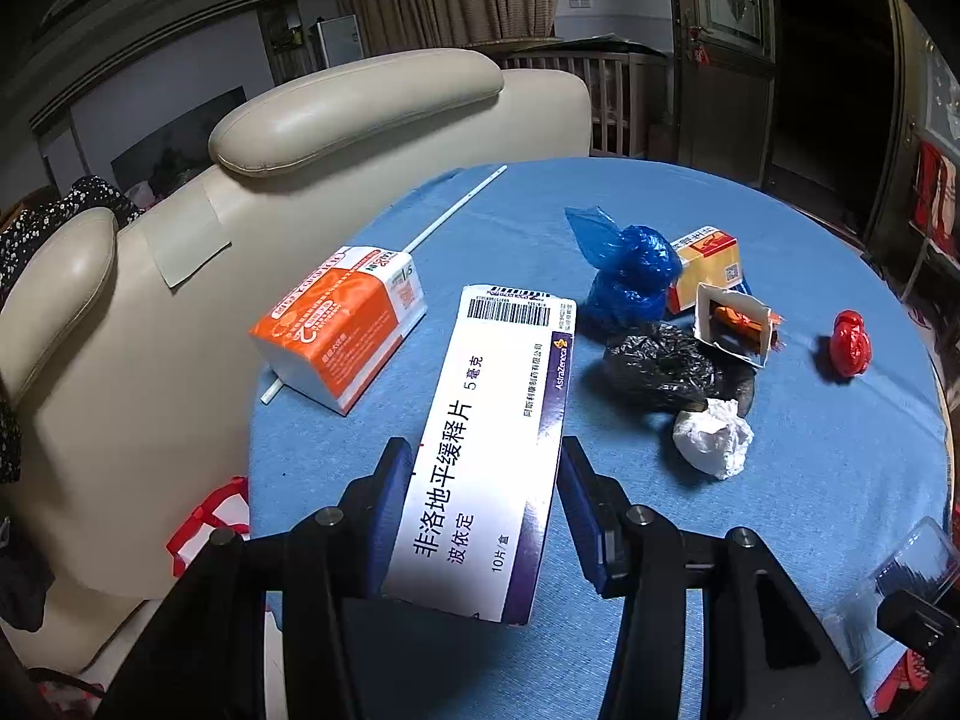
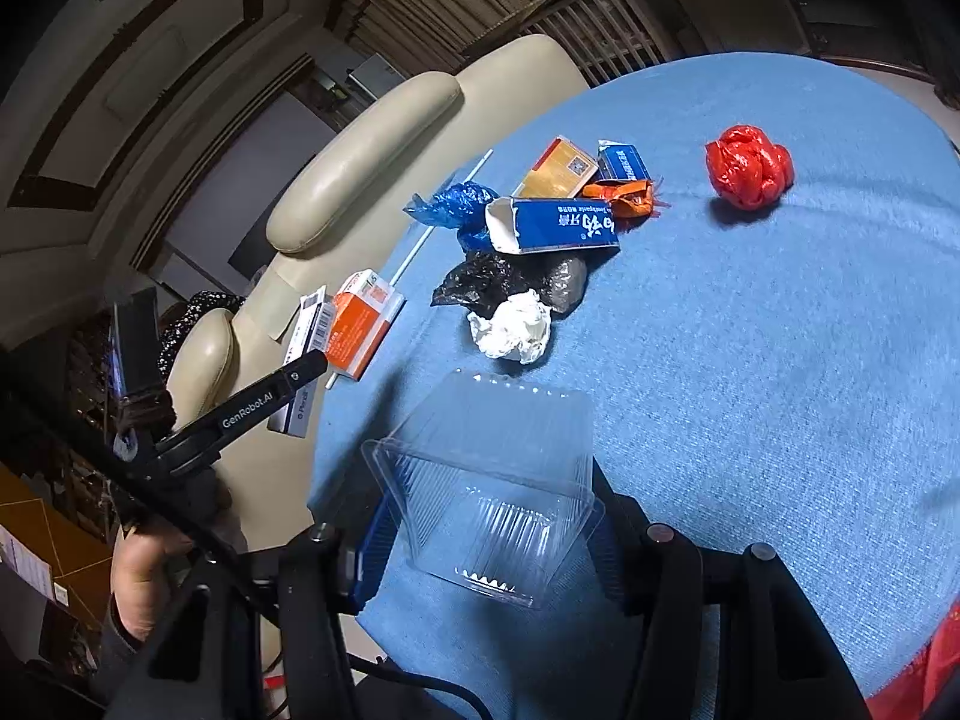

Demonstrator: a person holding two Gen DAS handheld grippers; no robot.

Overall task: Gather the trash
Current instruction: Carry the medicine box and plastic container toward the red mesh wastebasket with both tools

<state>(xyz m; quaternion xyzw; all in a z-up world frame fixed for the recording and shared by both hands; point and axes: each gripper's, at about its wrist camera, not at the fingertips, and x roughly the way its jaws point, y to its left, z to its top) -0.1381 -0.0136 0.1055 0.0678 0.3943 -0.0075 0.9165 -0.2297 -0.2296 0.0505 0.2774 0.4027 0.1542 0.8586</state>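
Blue table (image 1: 810,480); pill box (image 1: 486,450) between left gripper (image 1: 480,516) fingers.

Counted across both views: five cartons, namely one white medicine box (image 1: 489,450), one orange-and-white box (image 1: 339,324), one yellow-orange box (image 1: 708,261), one torn-open blue box (image 2: 555,228) and one small blue box (image 2: 624,162). Three balled plastic bags: one blue (image 1: 630,270), one black (image 1: 657,369), one red (image 1: 849,342). One orange wrapper (image 2: 621,195). One crumpled white tissue (image 1: 714,438). One clear plastic clamshell (image 2: 492,492). One thin white stick (image 1: 453,210). Two hand-held grippers: left (image 1: 480,510), right (image 2: 486,534).
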